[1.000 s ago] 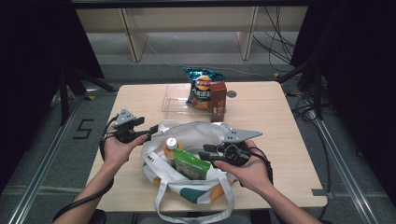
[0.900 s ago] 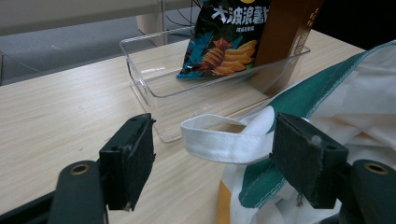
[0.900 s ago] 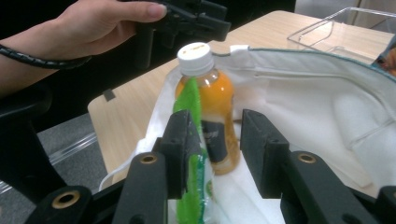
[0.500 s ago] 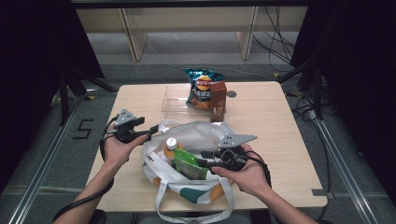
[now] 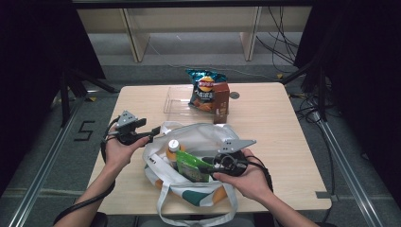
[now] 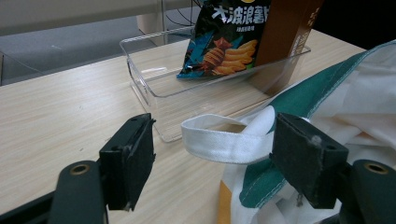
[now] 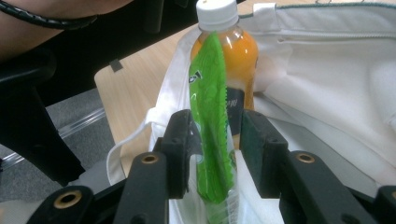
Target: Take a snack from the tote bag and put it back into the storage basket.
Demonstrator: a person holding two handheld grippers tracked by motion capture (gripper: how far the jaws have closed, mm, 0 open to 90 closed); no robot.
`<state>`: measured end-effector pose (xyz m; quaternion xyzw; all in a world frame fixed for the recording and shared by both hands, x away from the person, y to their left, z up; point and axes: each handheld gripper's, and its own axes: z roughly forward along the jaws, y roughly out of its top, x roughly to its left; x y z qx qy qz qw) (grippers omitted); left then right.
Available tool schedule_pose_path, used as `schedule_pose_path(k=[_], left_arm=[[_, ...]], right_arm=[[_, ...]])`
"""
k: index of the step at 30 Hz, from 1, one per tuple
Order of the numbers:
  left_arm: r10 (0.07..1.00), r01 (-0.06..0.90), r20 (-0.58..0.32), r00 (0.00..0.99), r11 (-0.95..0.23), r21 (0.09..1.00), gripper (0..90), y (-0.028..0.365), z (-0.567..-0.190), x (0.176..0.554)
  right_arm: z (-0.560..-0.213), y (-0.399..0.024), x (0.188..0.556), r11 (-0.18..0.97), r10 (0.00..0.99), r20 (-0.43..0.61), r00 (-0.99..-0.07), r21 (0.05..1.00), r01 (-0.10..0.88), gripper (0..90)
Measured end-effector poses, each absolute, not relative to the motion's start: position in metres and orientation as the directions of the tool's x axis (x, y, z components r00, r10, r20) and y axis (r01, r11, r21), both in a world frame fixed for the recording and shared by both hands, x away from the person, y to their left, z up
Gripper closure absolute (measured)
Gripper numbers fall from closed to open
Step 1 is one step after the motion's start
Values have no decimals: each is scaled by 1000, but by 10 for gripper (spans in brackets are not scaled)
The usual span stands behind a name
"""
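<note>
Right gripper view: jaws close around green packet (image 7: pixel 212 116).

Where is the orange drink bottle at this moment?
In the high view the orange drink bottle stands upright inside the white tote bag, at its left side, beside the green packet near the right tool.
</note>
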<state>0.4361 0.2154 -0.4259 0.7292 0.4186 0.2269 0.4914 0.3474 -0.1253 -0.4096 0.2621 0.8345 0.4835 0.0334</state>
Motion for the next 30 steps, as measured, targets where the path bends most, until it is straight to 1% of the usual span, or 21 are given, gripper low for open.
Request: schedule_pose_path(k=[1,3,6,8,9,10,13,14,16,17,18,19,20,23,24,27,28,29,30], left_arm=[[834,388,-81,546,-166,907,289,215,-426,436],[836,393,-90,541,-157,906,289,215,-426,436],[835,390,-83,545,-165,906,289,215,-426,436],[834,391,-84,545,-164,906,289,215,-426,436],[834,390,-83,545,-165,906,289,215,-426,436],[834,389,-81,545,-166,906,289,215,-426,436],[835,390,-82,544,-165,906,289,215,-426,436],[835,391,-83,544,-165,905,289,215,-426,436],[835,391,-83,544,-165,905,289,215,-427,436],[835,391,-83,545,-165,906,289,215,-427,436],[833,390,-85,546,-163,906,289,215,-427,436],[835,391,-83,544,-165,905,290,215,-426,436],[835,391,-83,545,-165,905,289,215,-427,436],[835,390,-82,544,-165,906,289,215,-426,436],[835,389,-82,544,-165,906,289,215,-426,436],[835,390,-83,544,-164,906,289,215,-426,436],[835,390,-82,544,-165,906,290,215,-426,436],[835,388,-81,545,-166,906,289,215,-426,436],[837,394,-90,539,-156,906,289,215,-426,436]], right_arm=[[-410,-125,348,389,459,225,-859,819,422,650],[-411,-125,348,390,474,201,-857,825,409,662],[-412,-125,347,405,477,202,-856,814,417,697],[-412,-126,347,421,480,178,-859,813,403,736],[-414,-126,348,417,477,152,-866,828,375,762],[-413,-126,347,432,466,162,-870,816,384,783],[-412,-127,346,447,478,139,-867,811,377,842],[-412,-128,347,459,468,102,-878,821,340,856],[-410,-129,348,468,462,84,-883,822,323,881],[-410,-129,347,470,461,88,-883,820,327,888],[-410,-129,346,456,480,86,-873,826,333,893],[-410,-129,347,462,474,56,-879,833,303,898],[-409,-130,345,474,473,69,-878,820,320,900],[-408,-130,347,478,467,39,-883,829,290,900],[-407,-130,348,475,465,11,-886,841,259,900],[-402,-132,346,473,473,23,-881,837,276,900],[-401,-132,347,468,475,6,-880,845,258,900],[-399,-133,347,475,468,4,-884,842,256,900],[-397,-133,346,462,484,11,-875,846,267,900]])
